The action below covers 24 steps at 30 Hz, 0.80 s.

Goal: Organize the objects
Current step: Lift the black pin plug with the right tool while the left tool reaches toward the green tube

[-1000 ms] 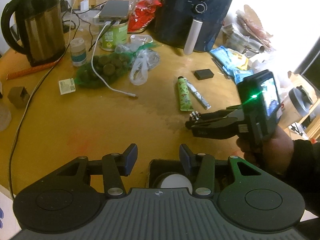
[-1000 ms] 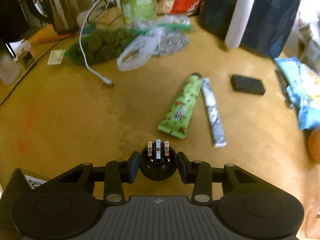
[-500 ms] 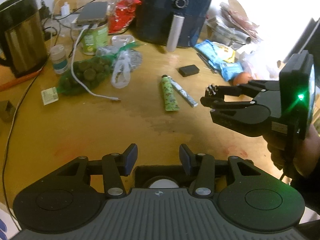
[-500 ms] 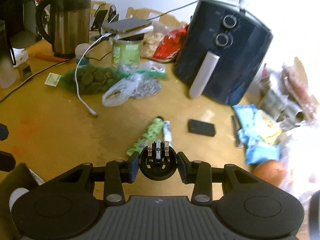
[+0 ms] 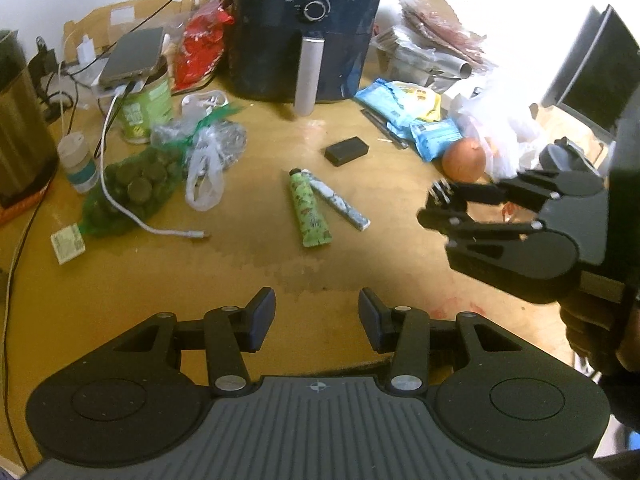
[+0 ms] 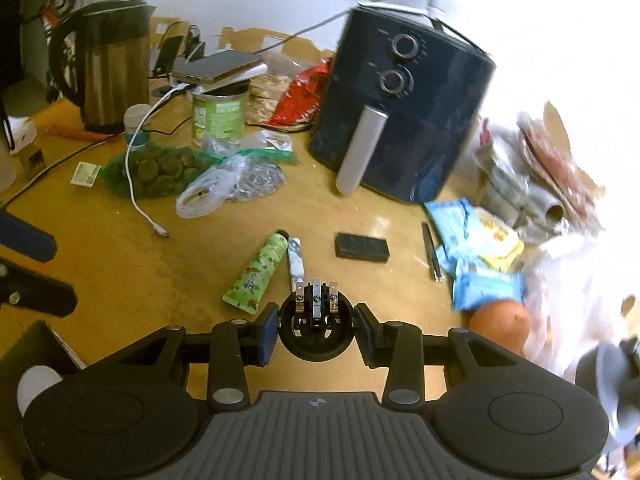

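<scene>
My right gripper [image 6: 316, 326] is shut on a round black connector [image 6: 316, 330] with three metal prongs, held above the wooden table [image 6: 120, 272]. It also shows in the left wrist view [image 5: 438, 206], raised at the right near an orange [image 5: 464, 160]. My left gripper [image 5: 316, 314] is open and empty, low over the table's near edge. A green tube [image 5: 309, 214] and a thin white tube [image 5: 340, 205] lie side by side mid-table, with a flat black box [image 5: 346, 151] behind them.
A dark air fryer [image 5: 306, 28] stands at the back. Left of it are a green can [image 5: 146, 110] with a phone on top, a bag of green discs [image 5: 134, 186], a clear plastic bag [image 5: 212, 160], a white cable and a kettle [image 6: 110, 64]. Snack packets [image 5: 404, 106] and bags crowd the right.
My right gripper has lifted and moved right with the connector in it, ending near the orange. The left view has swung right; the box under my left gripper is out of sight.
</scene>
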Available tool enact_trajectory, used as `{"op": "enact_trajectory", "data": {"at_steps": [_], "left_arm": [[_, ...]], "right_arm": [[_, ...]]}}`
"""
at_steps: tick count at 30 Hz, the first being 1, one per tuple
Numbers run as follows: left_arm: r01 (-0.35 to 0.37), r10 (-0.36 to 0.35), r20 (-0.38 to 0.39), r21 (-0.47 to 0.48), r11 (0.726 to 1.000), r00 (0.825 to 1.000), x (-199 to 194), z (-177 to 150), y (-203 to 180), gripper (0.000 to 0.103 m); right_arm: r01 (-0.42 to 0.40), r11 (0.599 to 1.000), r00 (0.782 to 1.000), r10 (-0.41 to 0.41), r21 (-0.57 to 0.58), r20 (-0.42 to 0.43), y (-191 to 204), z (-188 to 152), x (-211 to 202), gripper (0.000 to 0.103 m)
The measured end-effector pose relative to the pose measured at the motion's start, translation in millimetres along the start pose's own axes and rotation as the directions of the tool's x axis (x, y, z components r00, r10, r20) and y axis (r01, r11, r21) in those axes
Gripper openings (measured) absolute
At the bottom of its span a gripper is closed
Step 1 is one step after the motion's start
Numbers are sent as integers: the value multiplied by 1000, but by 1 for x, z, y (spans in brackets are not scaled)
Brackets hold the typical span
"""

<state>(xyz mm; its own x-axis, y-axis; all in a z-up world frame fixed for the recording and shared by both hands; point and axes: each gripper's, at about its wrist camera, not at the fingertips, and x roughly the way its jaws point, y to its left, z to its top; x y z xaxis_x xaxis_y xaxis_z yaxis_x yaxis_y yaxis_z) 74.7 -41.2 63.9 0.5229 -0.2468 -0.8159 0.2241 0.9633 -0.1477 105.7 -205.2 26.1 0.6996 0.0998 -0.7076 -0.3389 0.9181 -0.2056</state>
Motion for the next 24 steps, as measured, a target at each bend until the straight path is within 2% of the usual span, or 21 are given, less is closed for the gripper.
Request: {"op": "enact_trajectory", "data": {"at_steps": [14, 24], "left_arm": [[-24, 20, 60, 66, 998, 998, 29, 44, -7, 45], [-33, 27, 61, 102, 994, 998, 67, 71, -10, 45]], "right_arm": [[-27, 994, 998, 33, 108, -55, -28, -20, -15, 43], [2, 987, 998, 9, 160, -68, -44, -28, -24, 43]]}}
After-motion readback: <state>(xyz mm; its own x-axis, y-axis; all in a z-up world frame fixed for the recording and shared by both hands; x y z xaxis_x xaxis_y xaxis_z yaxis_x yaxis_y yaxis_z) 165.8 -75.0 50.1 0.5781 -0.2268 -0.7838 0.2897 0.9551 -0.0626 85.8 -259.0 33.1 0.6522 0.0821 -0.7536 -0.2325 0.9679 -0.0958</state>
